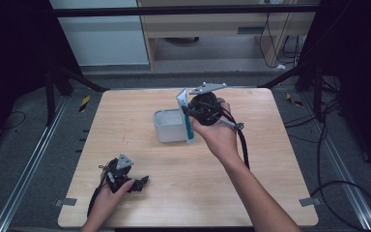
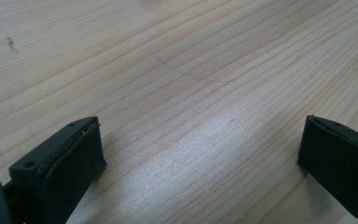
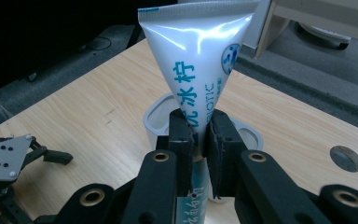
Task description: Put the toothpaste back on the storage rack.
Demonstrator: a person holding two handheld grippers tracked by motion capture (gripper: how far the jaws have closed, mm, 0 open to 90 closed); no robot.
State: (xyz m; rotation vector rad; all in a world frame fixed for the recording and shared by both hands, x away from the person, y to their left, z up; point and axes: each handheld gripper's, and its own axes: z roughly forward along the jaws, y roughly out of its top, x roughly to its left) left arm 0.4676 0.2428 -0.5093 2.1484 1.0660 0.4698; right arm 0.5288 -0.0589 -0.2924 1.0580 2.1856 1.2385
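High view: my right gripper [image 1: 189, 112], above centre of the frame, pinches a white tube [image 1: 185, 116] upright beside the grey cup [image 1: 166, 126] on the table [image 1: 183, 193]. My left gripper [image 1: 137, 183] rests at lower left, idle.

Left gripper view: my jaws stand wide apart over bare wood, holding nothing.

Right gripper view: my jaws are clamped on the tube's narrow waist, crimped end up, cup just behind. Judged step: lowering the tube into the cup; keep it vertical and centred over the opening before releasing. Legible print: blue Chinese characters "冰柠", and "IOTIC", partly hidden.
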